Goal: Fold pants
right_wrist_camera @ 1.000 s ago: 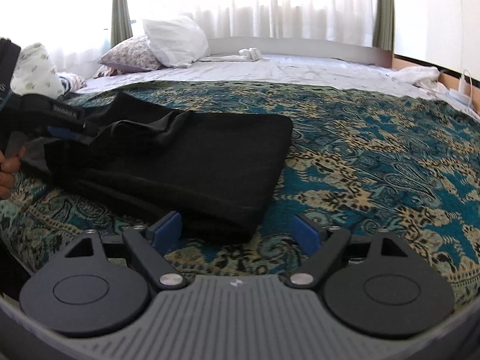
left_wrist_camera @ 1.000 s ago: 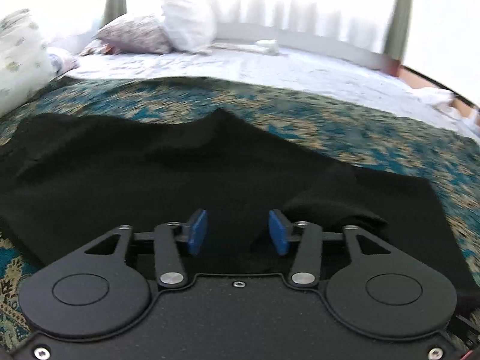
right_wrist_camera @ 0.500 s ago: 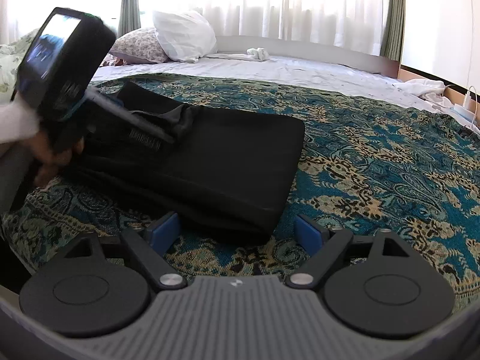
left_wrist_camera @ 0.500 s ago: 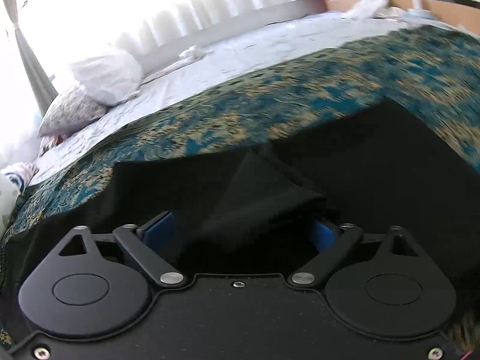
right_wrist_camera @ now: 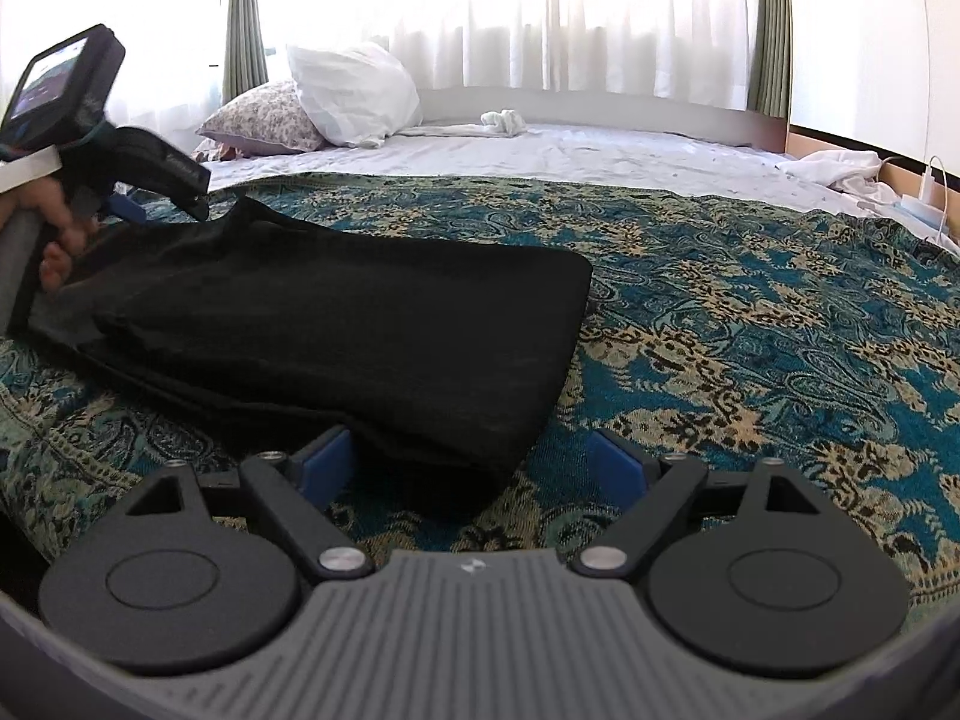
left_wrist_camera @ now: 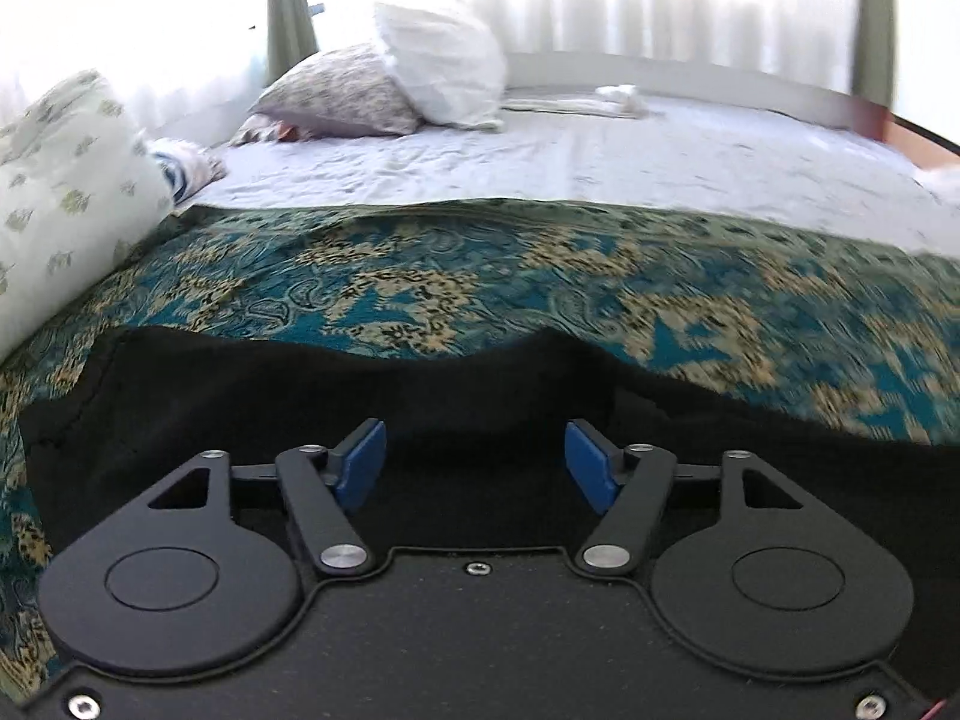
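Pants (right_wrist_camera: 336, 336), one black pair folded into a thick rectangular stack, are lying on the patterned teal bedspread (right_wrist_camera: 750, 348) at the near side of the bed.

Starting at the left claw (left_wrist_camera: 475, 462): its two blue pads (left_wrist_camera: 360, 465) are standing apart and its jaws are closing, with black cloth lying under the gap and neither pad pressing on it. In the right wrist view this same left claw (right_wrist_camera: 141, 204) is hovering over the far left end of the stack, and a hand (right_wrist_camera: 54, 228) is wrapping its handle.

The right claw (right_wrist_camera: 474, 468) is standing wide, its jaws parted. The near corner of the pants is reaching in between its two blue pads (right_wrist_camera: 324, 468); the left pad is sitting just beside the cloth's edge, though I cannot tell whether they are touching, and the right pad is sitting apart from the cloth, over bare bedspread.

Moving outward, the bedspread is giving way to a pale sheet (right_wrist_camera: 600, 150). Three pillows are showing at the head: one white pillow (left_wrist_camera: 444, 75) leaning on one grey floral pillow (left_wrist_camera: 345, 93), and one pale leaf-print pillow (left_wrist_camera: 66, 180) at the left edge. One small white bundle of cloth (right_wrist_camera: 503, 120) is lying on the sheet by the headboard, and one more crumpled white cloth (right_wrist_camera: 840, 171) is lying at the right edge. Behind, white curtains (right_wrist_camera: 600, 18) are glowing with daylight.
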### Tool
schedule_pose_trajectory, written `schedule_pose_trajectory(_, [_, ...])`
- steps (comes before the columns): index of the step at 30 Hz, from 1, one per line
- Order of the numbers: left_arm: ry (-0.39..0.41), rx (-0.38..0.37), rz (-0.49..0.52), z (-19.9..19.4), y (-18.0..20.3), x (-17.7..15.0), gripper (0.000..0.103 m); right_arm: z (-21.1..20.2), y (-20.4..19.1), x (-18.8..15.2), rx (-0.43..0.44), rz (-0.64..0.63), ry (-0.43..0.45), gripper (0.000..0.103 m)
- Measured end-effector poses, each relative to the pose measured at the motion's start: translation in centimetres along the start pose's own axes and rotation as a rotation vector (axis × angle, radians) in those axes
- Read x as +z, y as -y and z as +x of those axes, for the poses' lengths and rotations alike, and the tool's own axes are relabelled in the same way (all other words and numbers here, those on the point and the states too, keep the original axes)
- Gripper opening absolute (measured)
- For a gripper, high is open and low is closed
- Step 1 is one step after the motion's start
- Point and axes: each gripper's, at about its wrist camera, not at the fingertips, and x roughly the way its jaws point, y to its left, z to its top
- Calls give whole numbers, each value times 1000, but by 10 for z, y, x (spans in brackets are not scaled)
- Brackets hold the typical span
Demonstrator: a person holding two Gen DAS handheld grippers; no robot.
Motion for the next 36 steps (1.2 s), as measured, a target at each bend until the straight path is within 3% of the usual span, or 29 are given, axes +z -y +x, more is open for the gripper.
schedule_pose_trajectory(7, [45,-152,75,-47,5,-49,83,-2,0,-2,-8,10,0,92])
schedule_pose_trajectory(9, [40,-160,66,-55,6,-60,89,-2,-1,-2,-11,12,0,92])
schedule_pose_trajectory(13, [-3,-165,-41,-54,-5,-80,96,-3,-6,-3,-21,0,-1,92])
schedule_pose_trajectory(16, [-101,-192,-180,-37,-21,-91,97,-2,-11,-5,-36,-21,-3,92])
schedule_pose_trajectory(18, [-62,-230,-245,-35,-32,-98,101,-3,-16,-5,-44,-36,2,92])
schedule_pose_trajectory(21, [-49,-245,-279,-35,-39,-101,98,-8,-20,-5,-22,-22,39,95])
schedule_pose_trajectory(23, [-38,-219,-262,-36,-37,-102,77,-12,-22,-4,-3,2,74,103])
schedule_pose_trajectory(26, [-15,-174,-240,-38,-35,-105,50,-12,-29,-1,-5,11,98,103])
schedule_pose_trajectory(29, [-12,-209,-246,-40,-34,-103,48,-5,-40,0,-52,-32,92,103])
schedule_pose_trajectory(32, [-6,-254,-272,-44,-37,-105,55,0,-47,0,-78,-61,87,103])
schedule_pose_trajectory(36, [4,-239,-253,-40,-33,-107,54,3,-49,-2,-84,-46,78,103])
